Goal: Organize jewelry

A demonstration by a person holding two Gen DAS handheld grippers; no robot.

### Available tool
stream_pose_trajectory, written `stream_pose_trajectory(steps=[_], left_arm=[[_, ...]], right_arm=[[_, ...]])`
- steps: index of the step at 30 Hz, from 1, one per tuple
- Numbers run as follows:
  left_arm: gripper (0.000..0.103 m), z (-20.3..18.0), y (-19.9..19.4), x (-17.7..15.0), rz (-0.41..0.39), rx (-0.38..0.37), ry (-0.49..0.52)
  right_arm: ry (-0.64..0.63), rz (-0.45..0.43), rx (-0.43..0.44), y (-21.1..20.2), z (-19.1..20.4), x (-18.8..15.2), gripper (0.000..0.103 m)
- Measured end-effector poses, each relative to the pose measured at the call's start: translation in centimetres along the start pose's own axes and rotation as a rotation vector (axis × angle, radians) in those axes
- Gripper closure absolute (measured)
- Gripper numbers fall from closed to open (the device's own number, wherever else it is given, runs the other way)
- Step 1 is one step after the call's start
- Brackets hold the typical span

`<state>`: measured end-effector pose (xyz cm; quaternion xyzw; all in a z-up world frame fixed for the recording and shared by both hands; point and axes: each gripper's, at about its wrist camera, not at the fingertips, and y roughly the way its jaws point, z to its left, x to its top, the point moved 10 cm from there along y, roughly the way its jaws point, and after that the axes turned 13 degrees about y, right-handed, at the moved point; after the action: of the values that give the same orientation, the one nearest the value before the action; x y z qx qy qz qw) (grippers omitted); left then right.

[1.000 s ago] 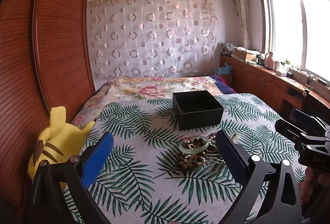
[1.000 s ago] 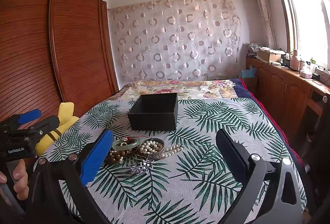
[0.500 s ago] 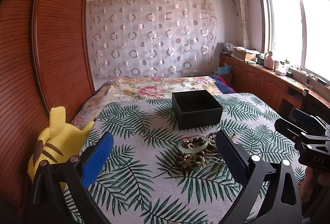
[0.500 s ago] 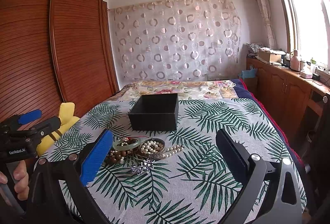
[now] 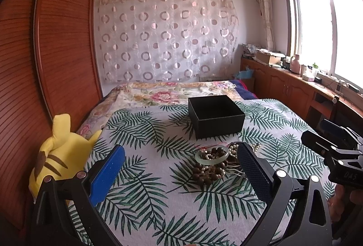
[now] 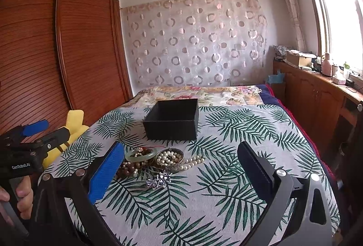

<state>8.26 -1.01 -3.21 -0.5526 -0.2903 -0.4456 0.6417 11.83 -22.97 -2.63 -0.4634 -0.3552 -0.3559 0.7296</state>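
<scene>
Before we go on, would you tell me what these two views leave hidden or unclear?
- Floor of the black box: both views, hidden by its own walls.
- Right side of the jewelry pile: left wrist view, behind the left gripper's finger.
- Wooden beads: right wrist view, partly behind the right gripper's blue finger.
- Silver brooch: detail too small.

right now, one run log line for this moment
left gripper open | right gripper open | jewelry pile on bed | black box open
</scene>
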Motion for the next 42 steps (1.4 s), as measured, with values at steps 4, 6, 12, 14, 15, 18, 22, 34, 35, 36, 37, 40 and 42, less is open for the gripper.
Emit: stream_pose_trajectory(steps=[4, 6, 12, 14, 15, 18, 22, 34, 35, 36, 37, 40, 42], left_arm=[[0.007, 0.1, 1.2, -1.2, 0.022, -0.016, -0.001], [0.007, -0.1, 1.9, -1.9, 0.043, -0.032, 0.003], [0.007, -0.3, 3.9, -3.5, 0.094, -0.066, 0.002], [0.007, -0.4, 4.3, -3.9, 0.106, -0.077, 0.004], [0.007, -0.5, 4.5, -4.1, 0.112, -0.083, 0.006], [0.007, -0.8, 5.2, -4.5, 0.130, -0.105, 0.011], [0.007, -1.4, 6.1, -5.0, 0.150, -0.138, 0.016], [0.008, -3.6, 10.0, -5.5, 0.215, -0.295, 0.027], [0.008, -3.8, 10.3, -5.4, 0.218, -0.308, 0.030], [0.010, -4.0, 10.5, -5.3, 0.221, -0.323, 0.029], [0.012, -4.2, 11.0, -5.1, 0.228, -0.343, 0.026], [0.021, -4.8, 12.1, -4.9, 0.251, -0.390, 0.010], [0.022, -5.2, 12.9, -4.8, 0.263, -0.406, 0.016]], right_arm=[[0.000, 0.021, 0.014, 0.5, -0.6, -0.5, 0.002], [-0.004, 0.040, 0.020, 1.1, -0.6, -1.1, 0.002], [-0.023, 0.087, 0.045, 2.4, -0.8, -2.1, 0.005], [-0.034, 0.105, 0.057, 2.7, -0.8, -2.6, 0.009], [-0.037, 0.111, 0.060, 2.8, -0.8, -2.7, 0.012], [-0.058, 0.141, 0.061, 3.5, -0.9, -3.5, 0.023], [-0.069, 0.182, 0.070, 4.6, -1.0, -4.4, 0.034], [-0.099, 0.293, 0.076, 7.1, -1.8, -6.6, 0.042], [-0.101, 0.295, 0.076, 7.1, -1.8, -6.7, 0.042], [-0.102, 0.299, 0.078, 7.2, -1.8, -6.8, 0.042], [-0.101, 0.306, 0.083, 7.2, -1.7, -7.0, 0.042], [-0.107, 0.313, 0.089, 7.2, -1.5, -7.2, 0.042], [-0.110, 0.313, 0.092, 7.1, -1.3, -7.3, 0.042]])
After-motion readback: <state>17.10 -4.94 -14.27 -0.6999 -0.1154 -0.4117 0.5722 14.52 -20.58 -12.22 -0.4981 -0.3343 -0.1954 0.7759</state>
